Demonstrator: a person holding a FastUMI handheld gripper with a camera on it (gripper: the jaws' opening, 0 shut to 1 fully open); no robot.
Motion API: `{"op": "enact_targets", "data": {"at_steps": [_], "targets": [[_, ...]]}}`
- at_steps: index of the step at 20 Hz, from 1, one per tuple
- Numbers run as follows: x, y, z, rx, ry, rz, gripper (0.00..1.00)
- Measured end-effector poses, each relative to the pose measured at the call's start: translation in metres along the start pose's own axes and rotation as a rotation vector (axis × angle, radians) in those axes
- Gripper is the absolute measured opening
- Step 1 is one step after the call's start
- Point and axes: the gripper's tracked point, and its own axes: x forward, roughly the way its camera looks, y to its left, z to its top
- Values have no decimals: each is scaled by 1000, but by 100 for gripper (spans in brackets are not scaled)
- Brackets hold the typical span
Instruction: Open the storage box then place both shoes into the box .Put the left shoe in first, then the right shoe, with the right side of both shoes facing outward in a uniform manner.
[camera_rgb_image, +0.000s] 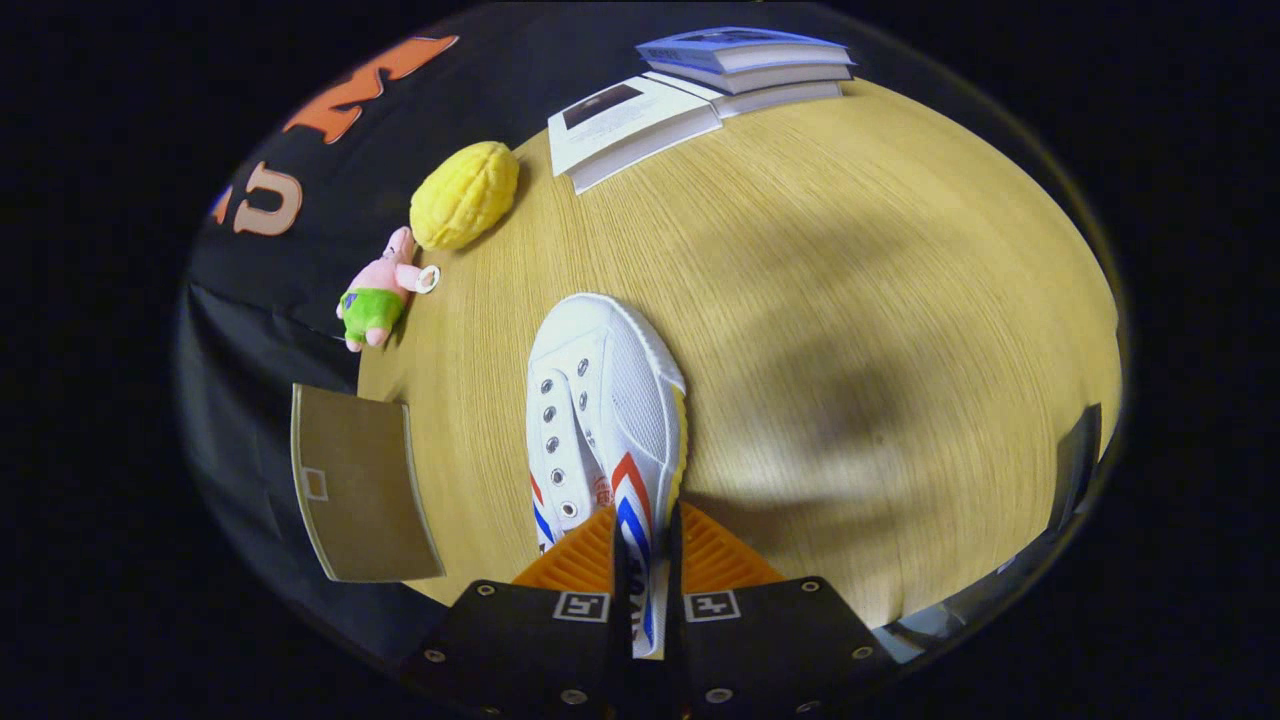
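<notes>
- A flat tan board (362, 485) lies at the left rim of the wooden table (850, 300), partly over the edge; whether it belongs to the storage box cannot be told.
- Beyond it a small pink plush toy in green shorts (378, 292) lies near the table edge, and just past that a yellow knobbly plush (465, 195), the two nearly touching.
- The white canvas sneaker (605, 400) with red and blue side stripes is the task's thing here. It is held off the table, toe pointing away, with its heel end between the fingers. Which foot it fits is hard to tell from this angle.
- The gripper (648, 590) is clenched on the sneaker: both fingers press the thin canvas side wall by the collar, near the stripes.
- Judged by look, the sneaker is light, with soft, floppy canvas and a stiffer rubber sole and toe cap. A pinch on the collar wall will likely let the toe droop and swing, so slow moves suit it. A hold nearer the heel counter, where the wall is firmer, should twist less.
- The canvas is not slippery and nothing here is fragile; the lace holes are empty, so no laces can snag.
- Further right, at the far edge, a stack of books (745, 62) sits on an open booklet (630, 125), well apart from the sneaker.
</notes>
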Motion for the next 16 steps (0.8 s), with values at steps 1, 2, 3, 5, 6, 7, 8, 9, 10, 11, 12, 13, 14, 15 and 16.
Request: {"op": "enact_targets", "data": {"at_steps": [1, 2, 3, 5, 6, 7, 8, 9, 10, 11, 12, 13, 14, 15, 16], "targets": [[-3, 10, 3, 12, -10, 24, 12], [-5, 23, 7, 7, -28, 46, 10], [-10, 35, 9, -8, -35, 67, 10], [-21, 66, 14, -53, -61, 109, 10], [-27, 83, 16, -80, -76, 130, 10], [-33, 102, 17, -114, -82, 149, 10], [-38, 119, 16, -141, -89, 164, 10], [-42, 137, 16, -167, -91, 177, 10], [-45, 156, 14, -192, -90, 196, 10], [-50, 178, 10, -217, -86, 222, 10], [-55, 199, 5, -241, -82, 252, 10], [-61, 219, 2, -260, -82, 281, 10], [-66, 237, -2, -285, -72, 304, 10], [-69, 254, -9, -309, -63, 319, 10], [-74, 271, -13, -344, -59, 333, 10]]}}
